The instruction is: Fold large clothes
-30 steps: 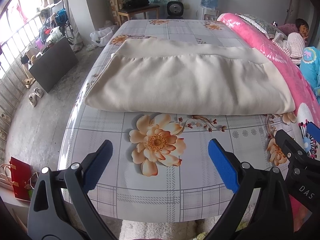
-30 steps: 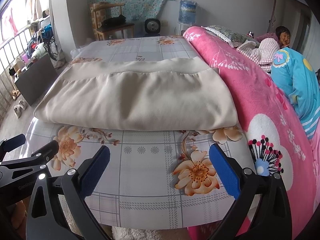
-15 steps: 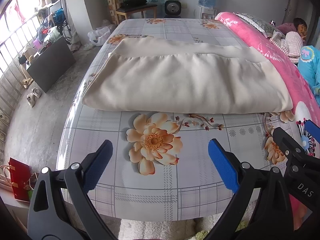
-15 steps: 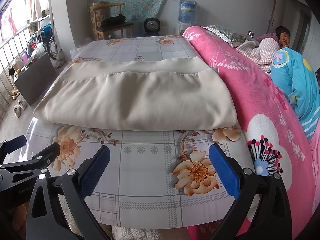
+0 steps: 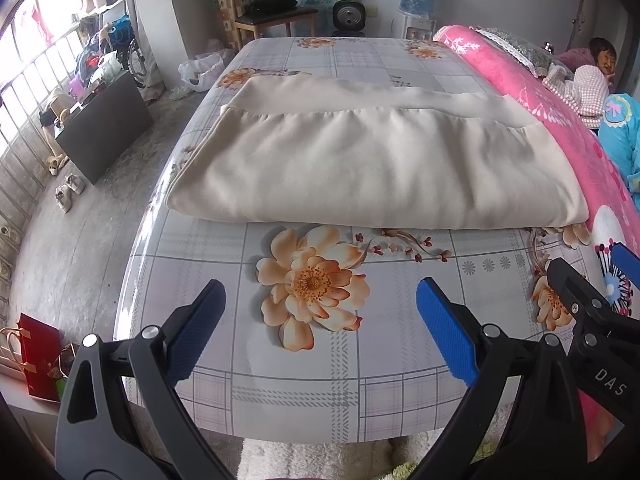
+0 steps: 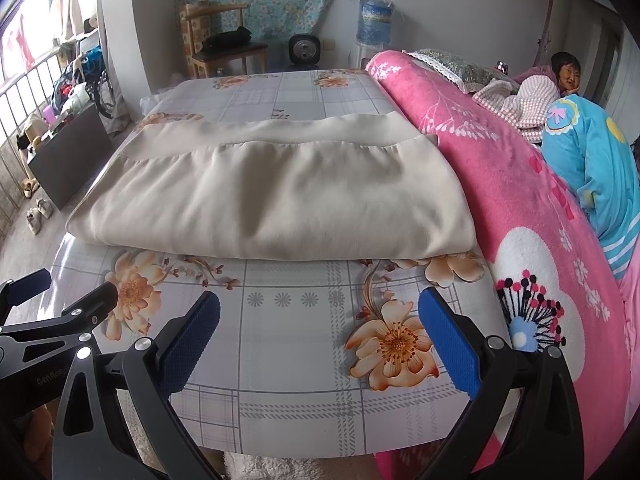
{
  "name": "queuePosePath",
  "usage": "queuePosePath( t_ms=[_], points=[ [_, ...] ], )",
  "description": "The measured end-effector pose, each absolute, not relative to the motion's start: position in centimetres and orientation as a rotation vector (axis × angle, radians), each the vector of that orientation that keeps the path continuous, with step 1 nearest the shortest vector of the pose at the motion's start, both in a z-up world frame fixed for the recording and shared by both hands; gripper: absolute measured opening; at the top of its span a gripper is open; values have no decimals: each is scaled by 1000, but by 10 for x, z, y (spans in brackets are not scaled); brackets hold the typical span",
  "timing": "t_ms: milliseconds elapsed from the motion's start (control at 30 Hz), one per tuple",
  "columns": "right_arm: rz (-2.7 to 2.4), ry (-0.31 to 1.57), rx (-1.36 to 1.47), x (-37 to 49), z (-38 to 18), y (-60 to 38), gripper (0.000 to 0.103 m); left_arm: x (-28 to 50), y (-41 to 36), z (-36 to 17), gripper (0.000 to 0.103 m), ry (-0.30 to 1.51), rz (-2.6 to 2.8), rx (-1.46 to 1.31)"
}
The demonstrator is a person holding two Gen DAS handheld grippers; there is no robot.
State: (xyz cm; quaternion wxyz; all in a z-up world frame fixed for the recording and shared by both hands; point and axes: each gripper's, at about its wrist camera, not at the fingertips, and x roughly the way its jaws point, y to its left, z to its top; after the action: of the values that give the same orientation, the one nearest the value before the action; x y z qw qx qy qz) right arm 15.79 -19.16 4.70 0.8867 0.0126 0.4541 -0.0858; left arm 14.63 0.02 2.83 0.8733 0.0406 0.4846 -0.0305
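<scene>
A large cream garment [image 5: 360, 160] [image 6: 276, 196] lies folded into a wide flat rectangle across the flowered table cover [image 5: 304, 392] [image 6: 296, 364], its folded edge facing me. My left gripper [image 5: 320, 332] hovers open over the table's near edge, short of the garment, with nothing between its blue pads. My right gripper [image 6: 320, 332] is open too, level with it and to its right, in front of the garment's right half. Each gripper shows at the side of the other's view.
A pink blanket [image 6: 520, 208] runs along the table's right side, with a person [image 6: 560, 80] lying beyond it beside a blue quilt [image 6: 600, 168]. A chair [image 5: 272, 12], fan and water bottle stand at the back. Floor, a dark cabinet [image 5: 100, 128] and shoes lie left.
Both grippers have stayed open and empty and shifted only slightly. The garment lies as before.
</scene>
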Motion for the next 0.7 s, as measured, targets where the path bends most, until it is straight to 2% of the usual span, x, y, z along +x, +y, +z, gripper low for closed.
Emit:
queuePosePath(
  t_ms=[700],
  points=[
    [-186,959,23,160,44,-190,97,149,4,26,93,1020,-61,75]
  ],
)
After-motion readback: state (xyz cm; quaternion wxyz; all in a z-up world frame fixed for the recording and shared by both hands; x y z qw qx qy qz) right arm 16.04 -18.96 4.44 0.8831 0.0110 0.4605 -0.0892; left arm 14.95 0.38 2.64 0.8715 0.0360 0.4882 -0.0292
